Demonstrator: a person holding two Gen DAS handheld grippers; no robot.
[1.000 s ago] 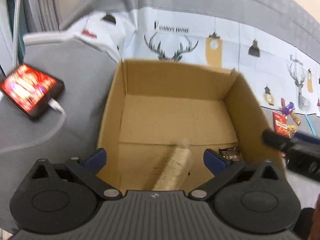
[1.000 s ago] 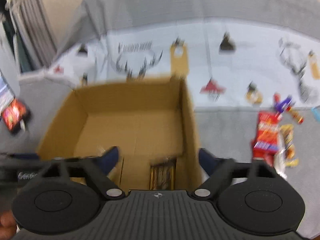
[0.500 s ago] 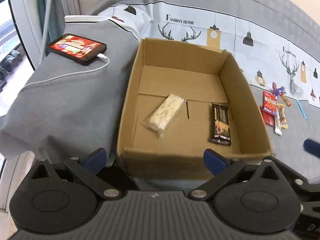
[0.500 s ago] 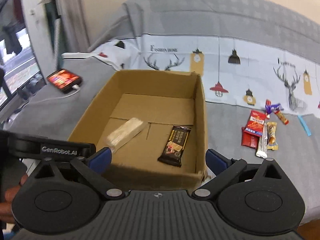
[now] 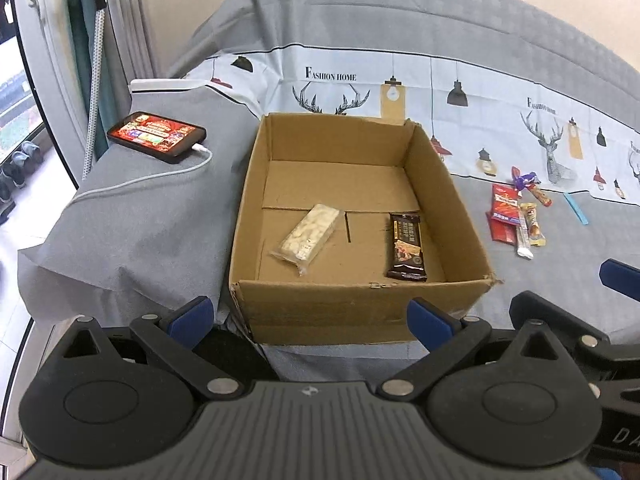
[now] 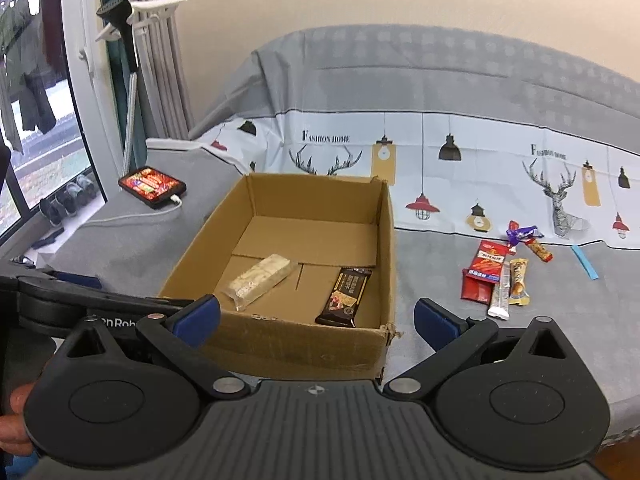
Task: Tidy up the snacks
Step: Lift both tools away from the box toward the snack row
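Both tongs spread wide, nothing gripped — left gripper [image 5: 308,320] & right gripper [image 6: 316,318] held just short of the cardboard box [image 5: 360,312]. Inside: pale bar [image 5: 307,236] at 10 o'clock, dark bar [image 5: 406,246] at 2. Loose snacks [image 6: 496,276] seen at 3 o'clock outside.

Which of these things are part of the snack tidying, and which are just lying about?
Part of the job:
- brown cardboard box
- pale nougat bar in clear wrap, inside it
- dark brown chocolate bar, inside it
- loose pile of red, white and gold snack packets on the grey cover

Just lying about:
- black phone with lit red screen
- white charging cable
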